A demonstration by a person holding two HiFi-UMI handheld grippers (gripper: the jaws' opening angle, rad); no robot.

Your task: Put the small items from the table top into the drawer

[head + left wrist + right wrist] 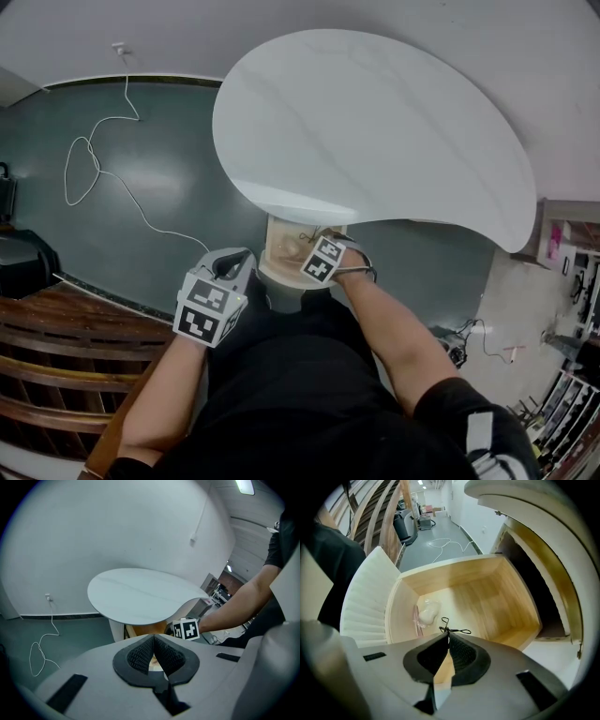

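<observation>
Under the white table top (375, 131) a wooden drawer (487, 578) stands pulled out. Over it hangs my right gripper (448, 637), shut on a thin black wire-like item (453, 630) that sticks out past the tips. A white item in a clear bag (426, 612) lies in the drawer's left part. In the head view the right gripper (319, 255) is above the drawer (279, 251). My left gripper (225, 281) stays back at the left, off the table; its jaws (153, 639) are shut with nothing in them. The table top (140, 595) carries no items.
A white cable (94, 159) loops over the dark floor left of the table. A slatted wooden piece of furniture (56, 347) stands at the lower left. The drawer's ribbed white front (365, 606) faces me. Shelves and clutter (572, 394) stand at the far right.
</observation>
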